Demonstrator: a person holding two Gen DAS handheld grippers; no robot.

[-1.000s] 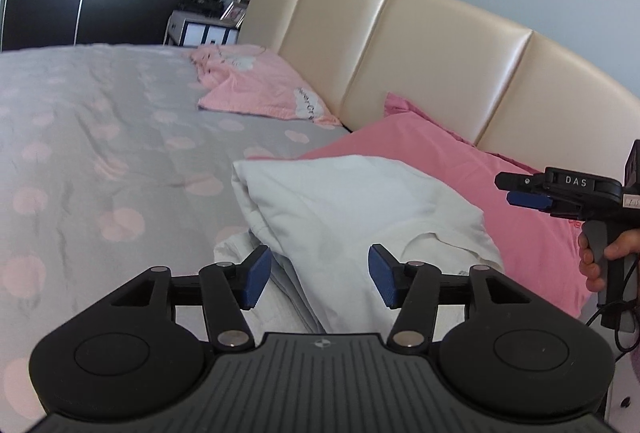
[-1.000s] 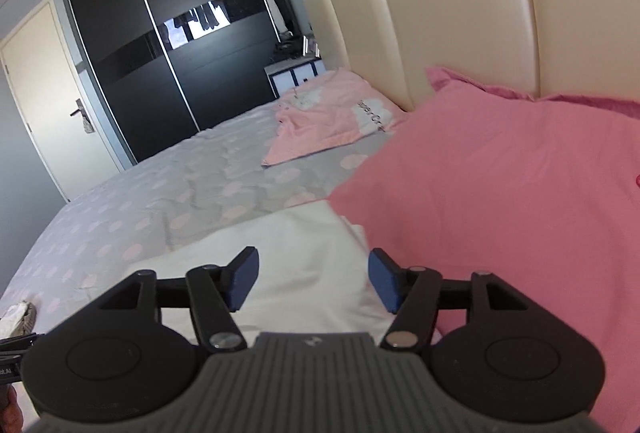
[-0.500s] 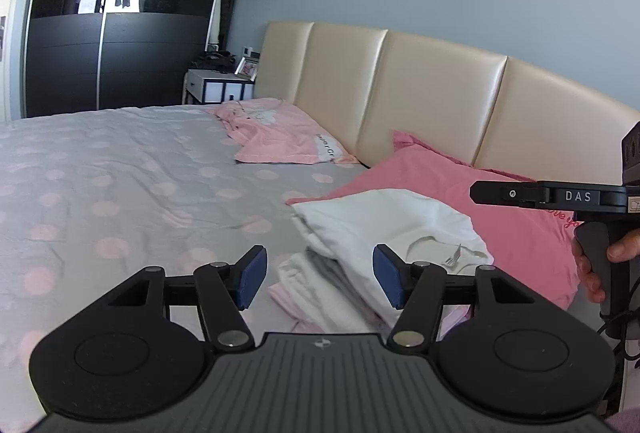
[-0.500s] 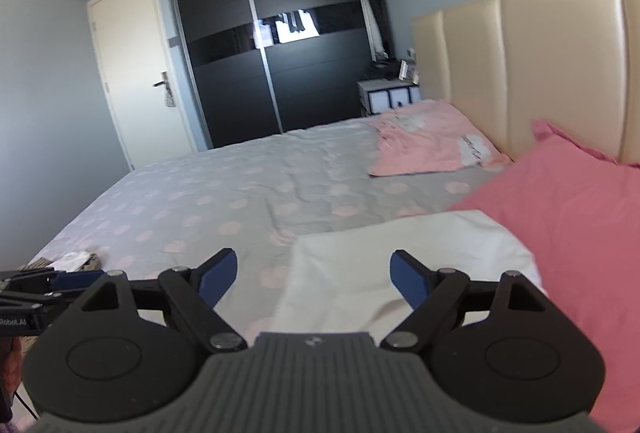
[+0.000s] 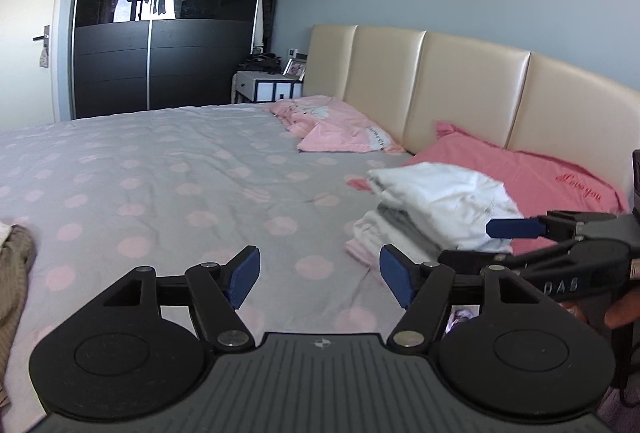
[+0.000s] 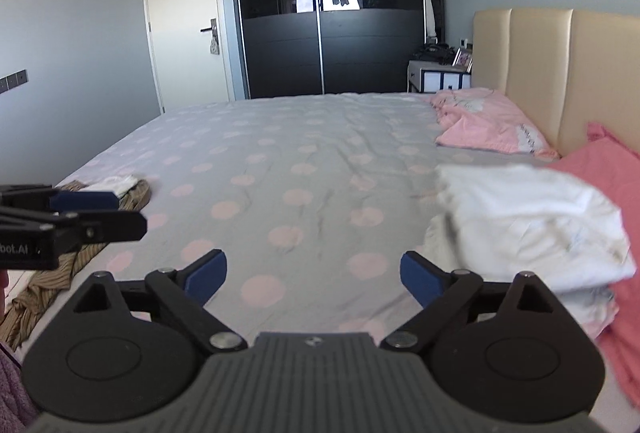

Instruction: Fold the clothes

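A stack of folded clothes (image 5: 432, 209) with a white garment on top lies against a pink pillow (image 5: 532, 173) at the right of the bed; the same stack of folded clothes (image 6: 528, 217) shows in the right wrist view. My left gripper (image 5: 318, 281) hangs over the bare spotted sheet, its jaws opening with nothing between them. My right gripper (image 6: 314, 273) is also opening over the sheet, empty, with the stack to its right. A striped brown garment (image 6: 52, 273) and a white one (image 6: 116, 183) lie unfolded at the bed's left edge.
The grey sheet with pink dots (image 6: 304, 161) covers the bed. A light pink pillow (image 6: 484, 121) rests by the beige headboard (image 5: 448, 81). A black wardrobe (image 6: 328, 5), a door (image 6: 184, 13) and a nightstand (image 5: 264, 85) stand beyond the bed.
Both grippers have drawn back from the white folded garment and swung left, so more of the bed shows. Their jaws have widened. The stack now lies off to the right.
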